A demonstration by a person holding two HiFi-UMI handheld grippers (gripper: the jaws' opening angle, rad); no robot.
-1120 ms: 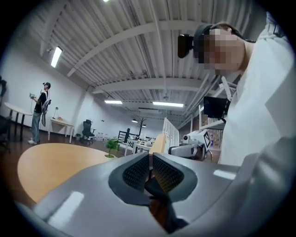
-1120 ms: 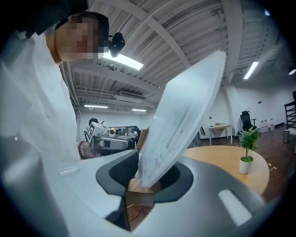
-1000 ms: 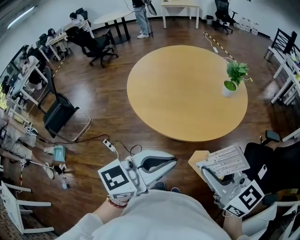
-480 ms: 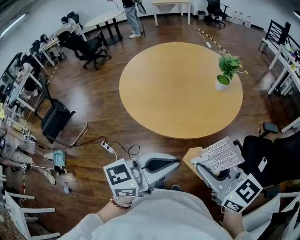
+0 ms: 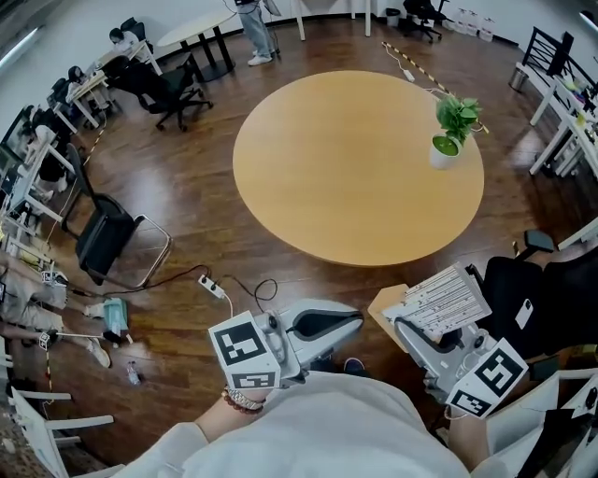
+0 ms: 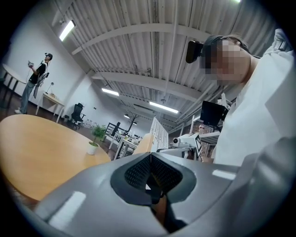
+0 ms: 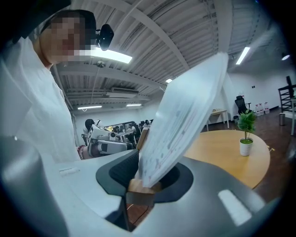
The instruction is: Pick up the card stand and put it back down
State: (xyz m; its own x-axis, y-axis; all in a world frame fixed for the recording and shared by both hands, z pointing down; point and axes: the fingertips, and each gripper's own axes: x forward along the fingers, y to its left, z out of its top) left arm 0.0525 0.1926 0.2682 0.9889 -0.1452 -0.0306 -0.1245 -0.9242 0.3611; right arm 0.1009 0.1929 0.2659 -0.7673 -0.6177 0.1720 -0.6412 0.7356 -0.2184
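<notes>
The card stand (image 5: 439, 301) is a printed white card in a small wooden base. My right gripper (image 5: 404, 329) is shut on that base and holds it in the air near my body, off the front edge of the round wooden table (image 5: 355, 168). In the right gripper view the card stand (image 7: 185, 120) rises tilted from between the jaws of the right gripper (image 7: 141, 183). My left gripper (image 5: 350, 320) hangs over the floor at my left. The left gripper (image 6: 150, 173) has its jaws together with nothing between them.
A potted plant (image 5: 453, 126) stands on the table's far right side. A power strip (image 5: 213, 288) with a cable lies on the floor to the left. A black chair (image 5: 107, 233) stands at the left, another (image 5: 523, 299) close at my right. A person (image 5: 252, 28) stands at the back.
The head view has shifted, so the table and plant sit higher in the picture. Both grippers stay close to my body. The right gripper still holds the card stand.
</notes>
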